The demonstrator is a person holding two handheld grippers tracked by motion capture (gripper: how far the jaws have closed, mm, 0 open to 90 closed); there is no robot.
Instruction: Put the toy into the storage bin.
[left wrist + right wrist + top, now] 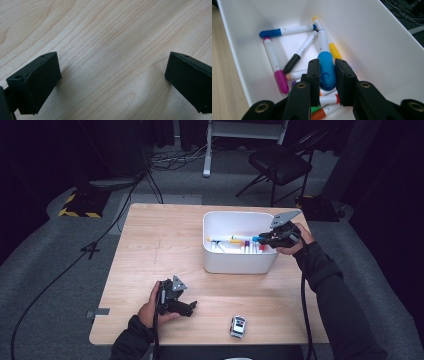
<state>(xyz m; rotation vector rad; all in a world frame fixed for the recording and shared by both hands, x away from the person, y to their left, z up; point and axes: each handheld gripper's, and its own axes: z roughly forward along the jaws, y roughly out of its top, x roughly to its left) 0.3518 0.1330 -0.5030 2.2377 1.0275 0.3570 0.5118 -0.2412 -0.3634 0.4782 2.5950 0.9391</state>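
The high view is dim around its edges, the floor and background sinking into near black, while the pale wooden table (165, 250) at the centre is evenly lit from above. The white plastic bin (235, 262) glares slightly at centre right. In the left gripper view, soft shadows spread on the wood beside each black jaw. In the right gripper view, the bin's floor is brightest at upper centre, and the lower corners go soft.
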